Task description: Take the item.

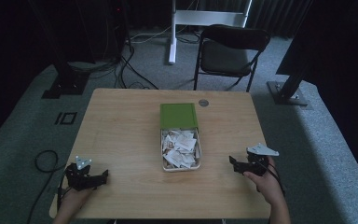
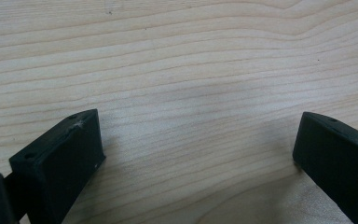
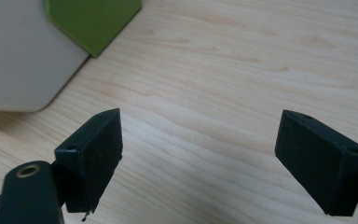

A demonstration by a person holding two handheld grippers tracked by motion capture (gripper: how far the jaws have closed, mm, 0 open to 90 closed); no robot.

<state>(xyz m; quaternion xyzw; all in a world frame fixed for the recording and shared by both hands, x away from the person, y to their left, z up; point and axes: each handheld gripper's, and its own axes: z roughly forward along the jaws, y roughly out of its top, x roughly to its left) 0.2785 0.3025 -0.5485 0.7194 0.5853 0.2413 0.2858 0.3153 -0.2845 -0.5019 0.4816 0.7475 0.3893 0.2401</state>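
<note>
Both grippers, left gripper (image 1: pixel 103 176) and right gripper (image 1: pixel 233 163), rest spread and empty on the table (image 1: pixel 121 130), flanking the open box (image 1: pixel 181 156), seemingly poised to start.

A shallow white box (image 1: pixel 181 148) is sitting open mid-table, lying flat and holding a loose heap of small white paper packets (image 1: pixel 180 145). Its green lid (image 1: pixel 178 115) is lying flat just beyond it, touching the far edge.

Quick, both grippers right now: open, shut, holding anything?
Left gripper: open, black jaws wide apart, empty, over bare light wooden table.
Right gripper: open, empty, beside the white box.
</note>
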